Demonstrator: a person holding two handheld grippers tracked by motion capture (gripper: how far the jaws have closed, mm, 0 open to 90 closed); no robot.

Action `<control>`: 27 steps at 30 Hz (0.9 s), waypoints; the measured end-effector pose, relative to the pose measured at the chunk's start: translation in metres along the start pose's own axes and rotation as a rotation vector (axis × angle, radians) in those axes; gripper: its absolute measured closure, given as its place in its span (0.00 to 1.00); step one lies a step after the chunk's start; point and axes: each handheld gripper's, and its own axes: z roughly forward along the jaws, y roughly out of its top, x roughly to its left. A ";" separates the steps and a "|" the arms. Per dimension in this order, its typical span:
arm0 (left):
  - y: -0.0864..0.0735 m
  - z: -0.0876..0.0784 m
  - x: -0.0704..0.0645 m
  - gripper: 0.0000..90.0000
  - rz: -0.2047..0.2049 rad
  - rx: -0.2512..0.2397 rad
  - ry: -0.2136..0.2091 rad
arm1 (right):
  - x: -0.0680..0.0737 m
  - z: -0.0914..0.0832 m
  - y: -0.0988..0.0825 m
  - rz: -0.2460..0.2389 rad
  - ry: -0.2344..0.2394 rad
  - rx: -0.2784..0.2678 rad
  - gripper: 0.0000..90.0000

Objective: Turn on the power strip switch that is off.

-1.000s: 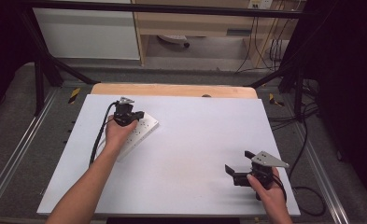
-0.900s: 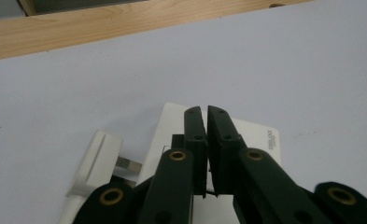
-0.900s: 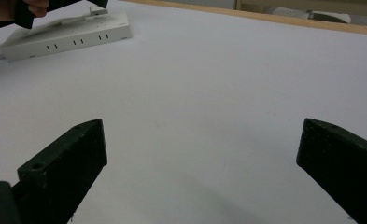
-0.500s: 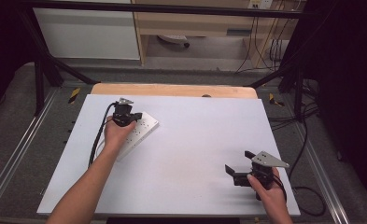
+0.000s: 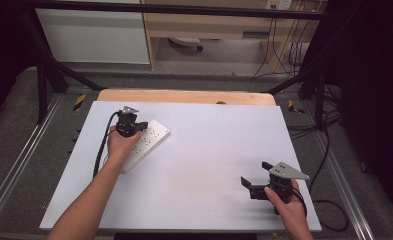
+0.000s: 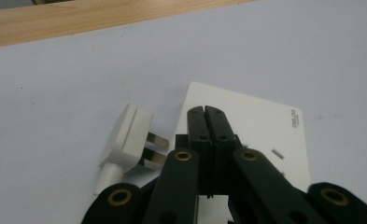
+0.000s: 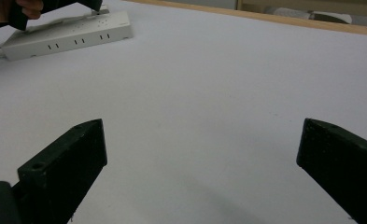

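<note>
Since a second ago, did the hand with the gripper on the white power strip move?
No. In the high view the left gripper sits at the same spot on the power strip, just as far from the table's wooden edge.

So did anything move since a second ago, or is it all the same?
Nothing visibly changed. The left gripper still rests shut over the white power strip, with the white plug lying beside it. The right gripper stays open near the table's front right corner.
</note>
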 end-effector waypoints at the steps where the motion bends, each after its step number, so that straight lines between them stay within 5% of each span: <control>1: -0.001 0.000 0.000 1.00 0.004 0.004 0.001 | 0.000 0.000 0.000 0.000 0.000 0.001 0.02; 27: -0.003 0.001 -0.001 1.00 0.025 0.019 0.008 | 0.000 0.000 0.000 -0.001 0.000 0.001 0.02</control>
